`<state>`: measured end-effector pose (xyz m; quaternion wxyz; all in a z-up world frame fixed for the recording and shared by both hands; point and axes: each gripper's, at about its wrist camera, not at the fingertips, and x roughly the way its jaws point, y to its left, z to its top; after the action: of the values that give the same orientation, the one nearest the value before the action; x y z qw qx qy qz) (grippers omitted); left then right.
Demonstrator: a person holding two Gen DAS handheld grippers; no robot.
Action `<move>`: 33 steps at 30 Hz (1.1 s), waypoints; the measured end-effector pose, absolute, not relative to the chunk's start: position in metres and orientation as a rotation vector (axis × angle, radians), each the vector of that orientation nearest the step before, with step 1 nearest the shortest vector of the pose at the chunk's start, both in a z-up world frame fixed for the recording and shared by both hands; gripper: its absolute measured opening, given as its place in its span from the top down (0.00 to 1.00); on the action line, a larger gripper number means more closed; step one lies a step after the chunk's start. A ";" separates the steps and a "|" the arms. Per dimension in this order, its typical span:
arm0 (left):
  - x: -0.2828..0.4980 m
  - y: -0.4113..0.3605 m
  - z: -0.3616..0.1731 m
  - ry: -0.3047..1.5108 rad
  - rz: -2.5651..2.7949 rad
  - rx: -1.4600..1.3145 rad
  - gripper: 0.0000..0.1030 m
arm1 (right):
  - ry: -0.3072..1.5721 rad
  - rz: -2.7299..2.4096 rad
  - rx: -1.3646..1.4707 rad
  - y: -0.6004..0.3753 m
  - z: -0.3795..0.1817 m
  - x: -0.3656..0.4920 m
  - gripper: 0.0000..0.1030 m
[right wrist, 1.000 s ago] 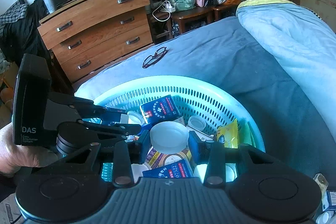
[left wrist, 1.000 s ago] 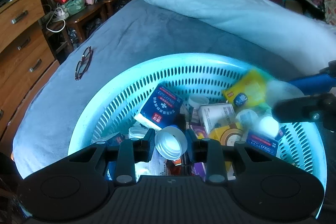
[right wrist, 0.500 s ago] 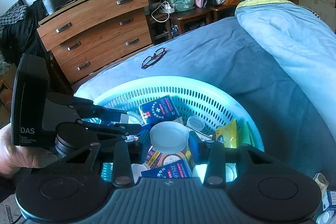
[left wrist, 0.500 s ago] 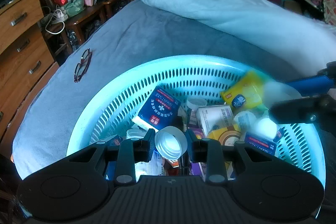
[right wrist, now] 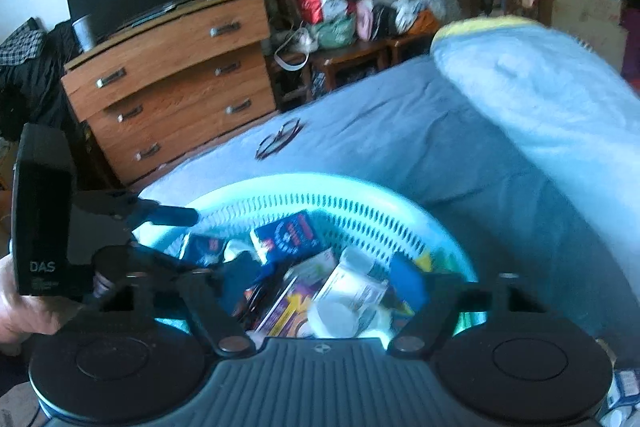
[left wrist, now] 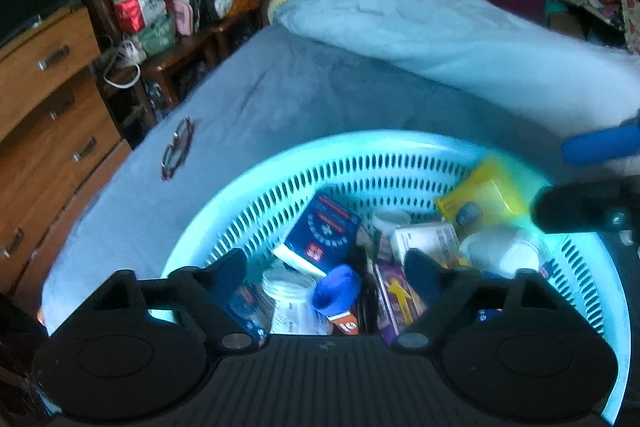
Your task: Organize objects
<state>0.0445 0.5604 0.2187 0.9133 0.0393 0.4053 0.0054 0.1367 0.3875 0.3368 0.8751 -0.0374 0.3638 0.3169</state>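
Over the blue basket (left wrist: 280, 183) on the bed (left wrist: 288, 95), both grippers have let go. Half a second back the left gripper (left wrist: 326, 271) pinched a bottle by its cap end and the right gripper (right wrist: 320, 267) held a white round-topped bottle; now the jaws of each stand wide apart with nothing between them.

In the left wrist view a white bottle with a blue cap (left wrist: 336, 289) lies among the packets just below the spread jaws, beside a dark blue box (left wrist: 320, 231) leaning on the basket wall. In the right wrist view a white bottle (right wrist: 352, 287) lies tilted on a purple and yellow packet (right wrist: 292, 303), directly under the open jaws. Both frames are smeared by motion, so whether the bottles have settled or are mid-fall I cannot tell.

The basket also holds a yellow packet (left wrist: 484, 201) and a white box (left wrist: 428, 243); a pair of glasses (left wrist: 176, 155) lies on the bed well apart from the basket, toward the wooden dresser (right wrist: 172, 83).

My reading is that two more items are now gathered in the basket and this drop step is done. At the lower right edge of the right wrist view something small, white and blue (right wrist: 624, 387) lies outside the basket; it looks like a likely next pick.
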 end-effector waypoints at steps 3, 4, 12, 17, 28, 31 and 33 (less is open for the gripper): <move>0.045 0.563 0.223 0.817 0.016 0.070 0.00 | 0.700 0.632 -0.064 0.383 0.342 0.133 0.03; 0.045 0.564 0.224 0.815 0.024 0.069 0.00 | 0.676 0.619 -0.059 0.382 0.345 0.132 0.03; 0.040 0.560 0.239 0.753 0.047 0.055 0.00 | 0.601 0.594 -0.007 0.356 0.358 0.125 0.03; 0.010 0.527 0.269 0.584 0.004 0.082 0.00 | 0.405 0.503 0.060 0.289 0.359 0.073 0.02; -0.061 0.346 0.212 0.487 -0.389 0.097 0.00 | 0.514 -0.017 0.095 0.089 0.215 -0.060 0.00; -0.039 0.314 0.153 0.651 -0.402 0.095 0.00 | 0.587 -0.081 0.139 0.061 0.175 -0.068 0.00; -0.034 0.291 0.129 0.618 -0.312 0.228 0.00 | 0.608 -0.100 0.166 0.049 0.158 -0.069 0.00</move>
<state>-0.0339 0.2912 0.1289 0.9344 0.1115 0.3020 -0.1525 -0.0691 0.0494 0.1576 0.9496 0.0815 0.2987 -0.0490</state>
